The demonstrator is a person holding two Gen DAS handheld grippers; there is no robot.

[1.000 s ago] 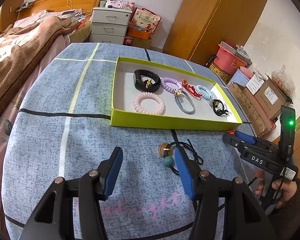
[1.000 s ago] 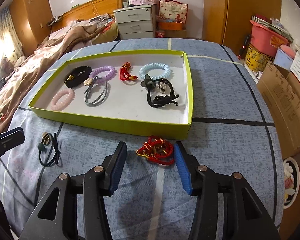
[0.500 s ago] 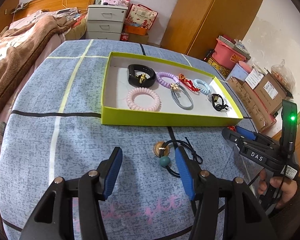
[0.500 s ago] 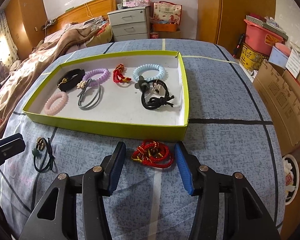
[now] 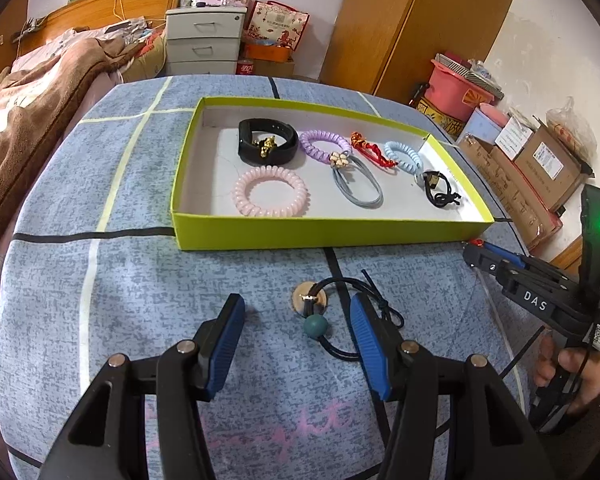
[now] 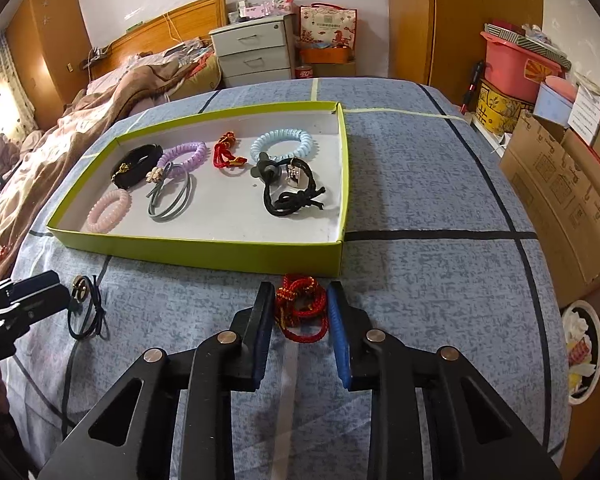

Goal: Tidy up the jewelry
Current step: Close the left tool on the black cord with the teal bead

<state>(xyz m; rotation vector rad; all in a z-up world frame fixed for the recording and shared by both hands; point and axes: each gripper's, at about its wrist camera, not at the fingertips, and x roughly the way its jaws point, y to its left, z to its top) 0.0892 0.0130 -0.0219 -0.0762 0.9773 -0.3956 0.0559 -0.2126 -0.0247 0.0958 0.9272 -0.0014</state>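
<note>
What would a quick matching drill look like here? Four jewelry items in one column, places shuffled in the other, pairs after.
Items
1. red beaded cord bracelet
2. black cord with green bead
3. pink coil hair tie
4. black knotted cord with metal tag

Places
A. in the yellow-green box, near its left front corner
B. on the blue cloth, between the right gripper fingers
C. in the box, right part, in front of the light blue coil tie
D. on the blue cloth, between the left gripper fingers

Pairs: 1-B, 2-D, 3-A, 4-C
</note>
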